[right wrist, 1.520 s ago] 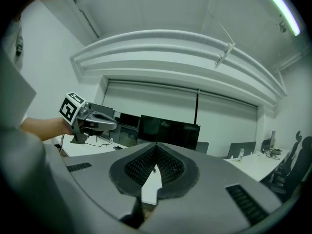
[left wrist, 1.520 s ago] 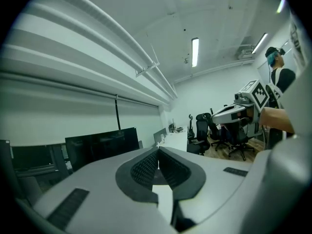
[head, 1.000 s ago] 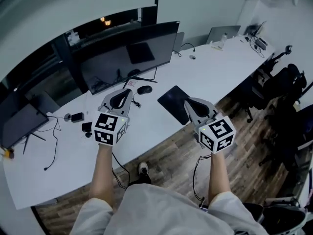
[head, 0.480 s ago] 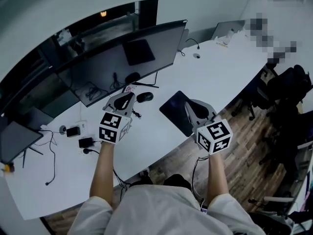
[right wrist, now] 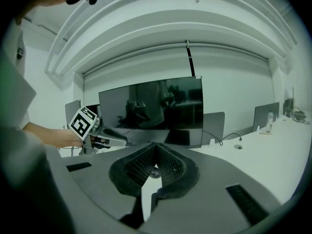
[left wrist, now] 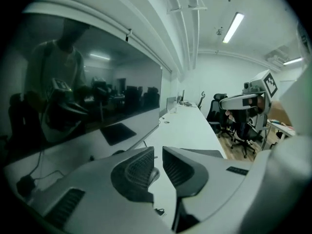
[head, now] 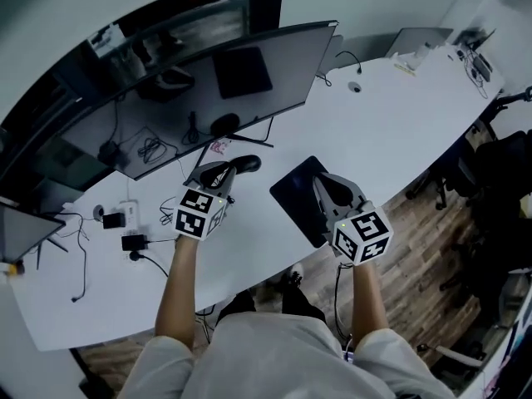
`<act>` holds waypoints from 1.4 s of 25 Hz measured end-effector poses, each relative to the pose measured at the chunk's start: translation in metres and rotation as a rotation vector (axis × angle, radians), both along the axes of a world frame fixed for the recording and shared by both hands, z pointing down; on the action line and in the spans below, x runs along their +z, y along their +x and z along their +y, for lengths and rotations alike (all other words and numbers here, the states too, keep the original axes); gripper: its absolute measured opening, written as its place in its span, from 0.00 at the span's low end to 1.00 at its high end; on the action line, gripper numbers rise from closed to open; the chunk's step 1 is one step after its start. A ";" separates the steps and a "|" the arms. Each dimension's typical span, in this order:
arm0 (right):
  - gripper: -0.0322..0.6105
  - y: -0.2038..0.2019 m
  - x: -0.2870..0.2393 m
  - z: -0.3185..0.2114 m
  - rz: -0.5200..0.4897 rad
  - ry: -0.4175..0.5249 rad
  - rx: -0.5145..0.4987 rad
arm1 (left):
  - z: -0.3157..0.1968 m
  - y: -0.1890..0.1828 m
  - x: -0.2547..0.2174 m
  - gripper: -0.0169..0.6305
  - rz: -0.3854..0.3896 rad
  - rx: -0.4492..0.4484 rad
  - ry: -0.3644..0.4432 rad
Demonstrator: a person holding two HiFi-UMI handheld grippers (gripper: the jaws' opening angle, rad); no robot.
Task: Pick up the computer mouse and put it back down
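Observation:
The black computer mouse [head: 246, 165] lies on the white desk [head: 391, 131], in front of the monitor's stand. My left gripper [head: 223, 171] hovers just to the left of it, its tips close beside the mouse. In the left gripper view its jaws [left wrist: 158, 153] have just been opening and stand a narrow slit apart with nothing between them. My right gripper [head: 323, 181] hangs over the black mouse pad [head: 291, 191], apart from the mouse. In the right gripper view its jaws [right wrist: 155, 146] meet at the tips and hold nothing.
A wide dark monitor [head: 208, 98] stands behind the mouse. Cables and small chargers [head: 125, 227] lie at the left of the desk. A laptop [head: 424, 40] sits at the far right end. Office chairs [head: 499, 165] stand off the desk's right edge.
Both grippers have come forward and down toward the desk. The left one has drawn up beside the mouse, the right one is over the mouse pad.

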State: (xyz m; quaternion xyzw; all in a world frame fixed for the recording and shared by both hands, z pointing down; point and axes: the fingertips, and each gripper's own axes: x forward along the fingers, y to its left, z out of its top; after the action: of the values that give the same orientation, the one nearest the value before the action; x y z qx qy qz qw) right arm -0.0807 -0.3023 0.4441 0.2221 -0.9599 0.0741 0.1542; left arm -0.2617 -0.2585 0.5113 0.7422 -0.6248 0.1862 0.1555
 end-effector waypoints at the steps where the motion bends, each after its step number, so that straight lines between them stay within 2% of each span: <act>1: 0.07 -0.001 0.007 -0.008 -0.006 0.000 0.002 | -0.006 0.000 0.012 0.14 0.003 0.003 -0.028; 3: 0.07 -0.003 0.022 -0.026 0.003 -0.007 0.019 | -0.018 0.000 0.041 0.20 -0.003 0.036 -0.097; 5: 0.07 -0.003 0.042 -0.039 0.030 -0.049 0.035 | -0.029 0.003 0.076 0.32 -0.050 0.101 -0.187; 8: 0.07 -0.002 0.071 -0.047 0.059 -0.116 0.047 | -0.043 0.003 0.120 0.33 -0.126 0.174 -0.285; 14: 0.07 0.007 0.108 -0.052 0.092 -0.202 0.080 | -0.068 -0.004 0.186 0.41 -0.182 0.279 -0.416; 17: 0.07 0.011 0.120 -0.054 0.129 -0.199 0.080 | -0.083 -0.008 0.202 0.45 -0.241 0.312 -0.438; 20: 0.07 0.017 0.130 -0.052 0.159 -0.209 0.085 | -0.095 -0.009 0.216 0.49 -0.262 0.334 -0.465; 23: 0.07 0.021 0.136 -0.050 0.174 -0.222 0.095 | -0.098 -0.008 0.231 0.54 -0.261 0.379 -0.516; 27: 0.07 0.031 0.139 -0.045 0.182 -0.231 0.109 | -0.094 -0.008 0.238 0.54 -0.159 0.374 -0.560; 29: 0.07 0.034 0.138 -0.044 0.185 -0.226 0.116 | -0.095 -0.009 0.237 0.54 -0.130 0.360 -0.557; 35: 0.07 0.042 0.122 -0.031 0.174 -0.202 0.135 | -0.090 -0.006 0.237 0.48 -0.129 0.344 -0.534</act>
State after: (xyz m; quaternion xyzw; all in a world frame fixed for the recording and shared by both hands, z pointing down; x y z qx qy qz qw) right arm -0.0390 -0.3333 0.5660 0.2752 -0.9134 0.1612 0.2529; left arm -0.2674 -0.3488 0.7480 0.7565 -0.4279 0.4137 0.2709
